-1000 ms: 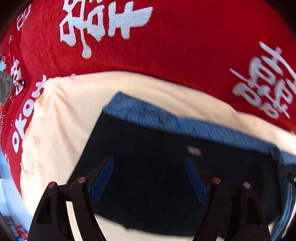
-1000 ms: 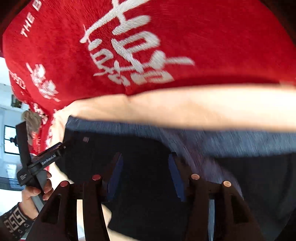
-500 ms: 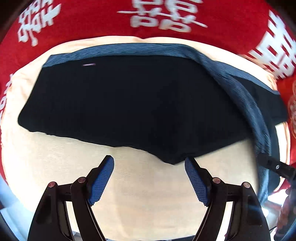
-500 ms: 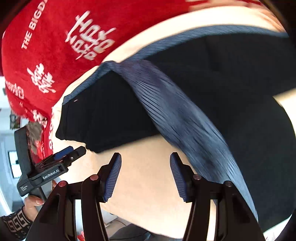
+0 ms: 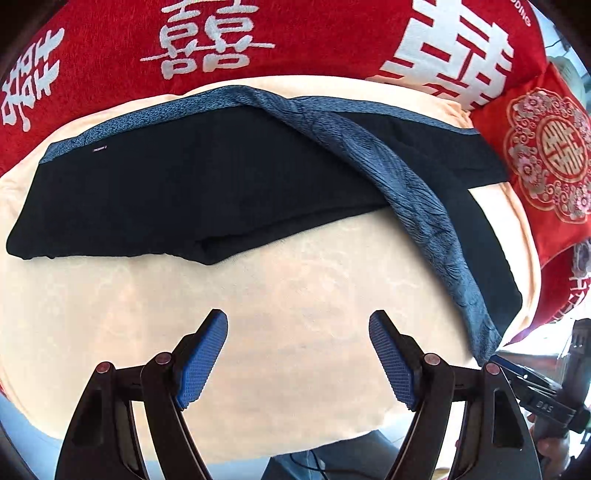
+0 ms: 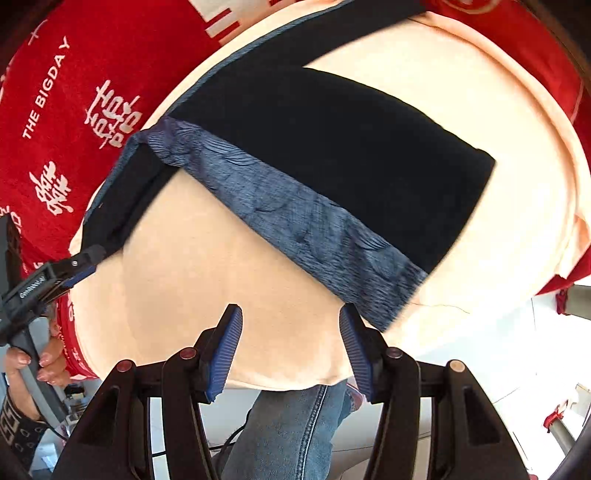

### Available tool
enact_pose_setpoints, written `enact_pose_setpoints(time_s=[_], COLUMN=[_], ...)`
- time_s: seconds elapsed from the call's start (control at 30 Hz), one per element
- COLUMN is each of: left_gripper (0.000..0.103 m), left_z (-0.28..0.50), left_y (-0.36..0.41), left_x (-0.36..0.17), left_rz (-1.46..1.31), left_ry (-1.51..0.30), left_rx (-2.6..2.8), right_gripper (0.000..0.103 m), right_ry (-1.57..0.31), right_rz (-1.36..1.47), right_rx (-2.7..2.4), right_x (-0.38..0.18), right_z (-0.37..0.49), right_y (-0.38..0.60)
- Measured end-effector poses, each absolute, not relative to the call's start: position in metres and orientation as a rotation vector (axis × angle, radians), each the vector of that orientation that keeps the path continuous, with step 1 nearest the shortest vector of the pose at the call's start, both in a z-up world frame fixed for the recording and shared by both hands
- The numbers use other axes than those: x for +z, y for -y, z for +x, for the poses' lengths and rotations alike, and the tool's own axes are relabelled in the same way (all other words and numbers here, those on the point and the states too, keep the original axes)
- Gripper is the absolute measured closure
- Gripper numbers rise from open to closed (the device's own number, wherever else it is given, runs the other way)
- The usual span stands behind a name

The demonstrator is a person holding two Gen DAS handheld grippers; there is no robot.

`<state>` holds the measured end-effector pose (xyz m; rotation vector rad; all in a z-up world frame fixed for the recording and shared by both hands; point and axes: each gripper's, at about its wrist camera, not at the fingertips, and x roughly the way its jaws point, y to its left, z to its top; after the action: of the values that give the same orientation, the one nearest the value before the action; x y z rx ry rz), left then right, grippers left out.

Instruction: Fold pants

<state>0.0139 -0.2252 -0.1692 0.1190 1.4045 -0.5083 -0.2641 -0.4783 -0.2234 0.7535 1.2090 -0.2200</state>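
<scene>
my left gripper (image 5: 297, 360) points steeply down, jaws spread wide with nothing between them. my right gripper (image 6: 290, 349) tilts down too, jaws parted and empty, pads (image 6: 225, 354) bare.

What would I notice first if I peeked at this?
Probably the dark pants with a blue patterned stripe, spread on a peach blanket. Behind it lies a bright red cloth with big white characters. At the bottom, the left claw hangs open over bare blanket.
</scene>
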Motion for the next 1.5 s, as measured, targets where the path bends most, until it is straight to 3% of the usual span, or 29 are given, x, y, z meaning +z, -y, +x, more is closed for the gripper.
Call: enact_pose_setpoints(time_s=[0.7,0.73,0.77,0.8,0.87,0.9,0.93,1.23,1.5], left_gripper=[0.023,0.023,0.023,0.026,0.059,0.082,0.09,0.092,0.092], left_z=[-0.025,-0.025,-0.023,-0.022,-0.019,-0.017,-0.015,0.015,0.09], left_y=[0.383,0.384,0.385,0.387,0.387,0.389,0.388,0.41,0.469], left_x=[-0.22,-0.219,-0.22,-0.22,-0.221,-0.225,-0.227,-0.16,-0.132], left_rz=[0.091,0.083,0.069,0.053,0.015,-0.014,-0.046,-0.151,-0.191], left_ry=[-1.531,-1.542,-1.555,-1.57,-1.6,-1.642,-1.669,-1.546,-1.427], left_rx=[-0.723,-0.721,-0.721,-0.723,-0.733,-0.739,-0.737,-0.77,-0.79], right_gripper=[0.046,0.063,0.096,0.1,0.1,0.1,0.1,0.1,0.1], right_ry=[-1.039,-1.043,-1.059,-1.087,-1.084,-1.073,-1.062,-0.935,-0.854], right_rz=[0.942,0.967,0.99,1.009,1.042,1.053,1.051,1.009,0.882], right_rx=[0.042,0.051,0.062,0.067,0.08,0.096,0.111,0.245,0.275], right_x=[-0.269,-0.271,-0.274,-0.278,-0.276,-0.271,-0.263,-0.172,-0.107], right_z=[-0.295,-0.294,-0.292,-0.289,-0.284,-0.283,-0.282,-0.241,-0.138], right_y=[0.54,0.542,0.544,0.545,0.548,0.551,0.554,0.603,0.691])
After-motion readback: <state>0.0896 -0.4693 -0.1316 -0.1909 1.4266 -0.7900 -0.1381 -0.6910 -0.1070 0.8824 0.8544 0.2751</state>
